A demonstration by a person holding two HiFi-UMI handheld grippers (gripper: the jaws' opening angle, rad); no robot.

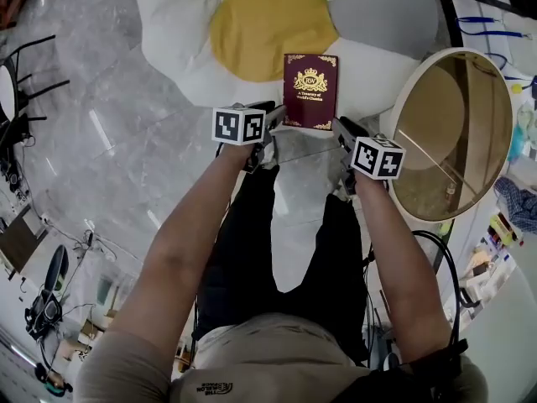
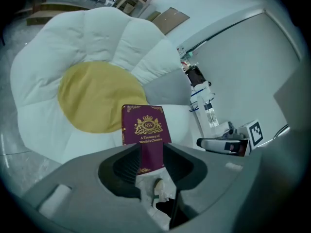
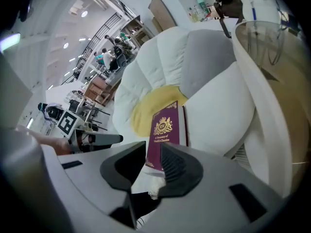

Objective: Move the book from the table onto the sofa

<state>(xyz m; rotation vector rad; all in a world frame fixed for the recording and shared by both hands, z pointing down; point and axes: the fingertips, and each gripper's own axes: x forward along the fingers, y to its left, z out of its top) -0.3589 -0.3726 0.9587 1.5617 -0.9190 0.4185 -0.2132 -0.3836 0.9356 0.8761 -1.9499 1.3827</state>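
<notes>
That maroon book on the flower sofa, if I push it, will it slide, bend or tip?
The book looks like a stiff hardcover, so it probably won't bend. Lying flat, it seems unlikely to tip. The sofa looks soft and padded, so it would likely drag, not glide.

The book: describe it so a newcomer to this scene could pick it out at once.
Find the big flower-shaped sofa, white petals round a yellow centre. On its front petal, at the yellow patch's edge, lies the book. It is the only dark thing there: maroon cover, gold crest and lettering.
</notes>
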